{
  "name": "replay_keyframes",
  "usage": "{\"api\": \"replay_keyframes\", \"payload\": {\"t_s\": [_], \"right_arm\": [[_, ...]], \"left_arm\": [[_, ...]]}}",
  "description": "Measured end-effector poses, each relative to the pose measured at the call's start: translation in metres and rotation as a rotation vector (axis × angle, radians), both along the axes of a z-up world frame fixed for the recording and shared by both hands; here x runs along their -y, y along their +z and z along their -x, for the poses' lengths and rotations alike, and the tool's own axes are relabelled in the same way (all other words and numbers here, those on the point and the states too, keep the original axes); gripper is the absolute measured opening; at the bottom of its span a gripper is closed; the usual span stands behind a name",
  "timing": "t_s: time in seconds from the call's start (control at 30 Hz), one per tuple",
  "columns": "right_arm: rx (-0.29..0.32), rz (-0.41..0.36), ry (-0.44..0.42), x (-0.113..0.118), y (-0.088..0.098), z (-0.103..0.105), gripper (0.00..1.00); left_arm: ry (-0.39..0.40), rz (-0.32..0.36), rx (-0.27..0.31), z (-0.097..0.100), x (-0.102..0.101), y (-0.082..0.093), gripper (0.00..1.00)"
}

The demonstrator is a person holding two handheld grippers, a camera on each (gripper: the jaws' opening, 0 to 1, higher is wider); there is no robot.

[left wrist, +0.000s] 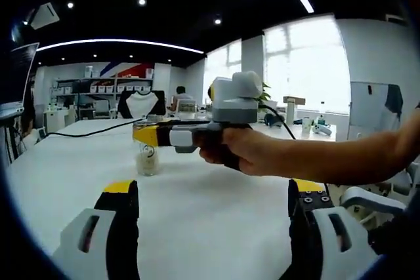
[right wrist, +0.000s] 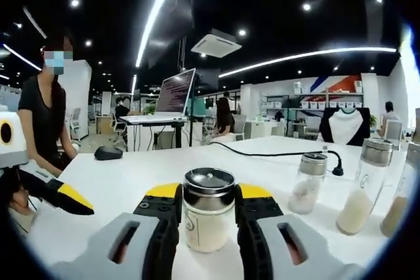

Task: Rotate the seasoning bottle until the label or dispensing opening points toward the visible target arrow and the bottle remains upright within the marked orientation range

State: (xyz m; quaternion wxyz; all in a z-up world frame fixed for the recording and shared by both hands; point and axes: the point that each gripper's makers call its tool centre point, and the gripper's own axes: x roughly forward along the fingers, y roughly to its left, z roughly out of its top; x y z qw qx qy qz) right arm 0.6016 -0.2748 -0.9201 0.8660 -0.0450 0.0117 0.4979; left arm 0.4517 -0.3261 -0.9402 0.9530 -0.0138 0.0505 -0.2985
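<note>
while the right gripper pinches the seasoning bottle between its yellow-tipped jaws at the lower centre of the right gripper view, the bottle stands upright on the white table, its metal cap on top and pale contents below. three more shakers stand at the right of that frame, and a black cable runs behind them. at the left edge the left gripper points in. in the left gripper view, the left gripper has its jaws spread wide at the bottom, nothing between them; a hand holds the right gripper mid-frame, clamped on the bottle.
</note>
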Motion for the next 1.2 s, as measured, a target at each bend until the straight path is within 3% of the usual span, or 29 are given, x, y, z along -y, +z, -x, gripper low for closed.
{"api": "replay_keyframes", "payload": {"t_s": [0.1,0.17,0.2,0.27,0.4,0.6,0.77,0.97,1.07,1.2], "right_arm": [[-0.020,0.097,-0.017,0.002,-0.019,0.001,0.35],[0.075,0.038,-0.047,0.004,-0.010,-0.001,0.44],[0.065,-0.015,-0.024,0.003,-0.009,0.004,0.45],[0.012,0.010,-0.040,0.008,-0.014,0.001,0.45],[-0.004,-0.054,-0.030,0.011,-0.007,0.002,0.48],[0.020,-0.063,-0.029,0.010,0.002,0.008,0.52],[0.117,-0.041,-0.047,0.014,0.012,0.015,0.56],[0.111,-0.025,-0.067,0.014,0.005,0.011,0.56],[0.173,-0.081,-0.076,0.019,0.023,0.015,0.56],[0.194,-0.148,-0.051,0.021,0.036,0.023,0.56]], "left_arm": [[-0.020,-0.020,-0.003,0.005,0.003,-0.003,1.00],[-0.024,-0.023,0.004,0.010,0.004,-0.002,1.00],[-0.025,-0.019,0.012,0.013,0.003,-0.001,1.00],[-0.023,-0.013,0.021,0.018,0.001,0.001,1.00],[-0.008,-0.020,0.030,0.022,-0.005,0.002,1.00],[0.016,-0.025,0.053,0.022,-0.011,0.008,1.00],[0.026,-0.037,0.061,0.024,-0.015,0.009,1.00],[0.021,-0.063,0.055,0.027,-0.013,0.006,1.00],[0.011,-0.062,0.049,0.028,-0.007,0.004,1.00],[-0.003,-0.069,0.041,0.028,0.000,0.001,1.00]]}}
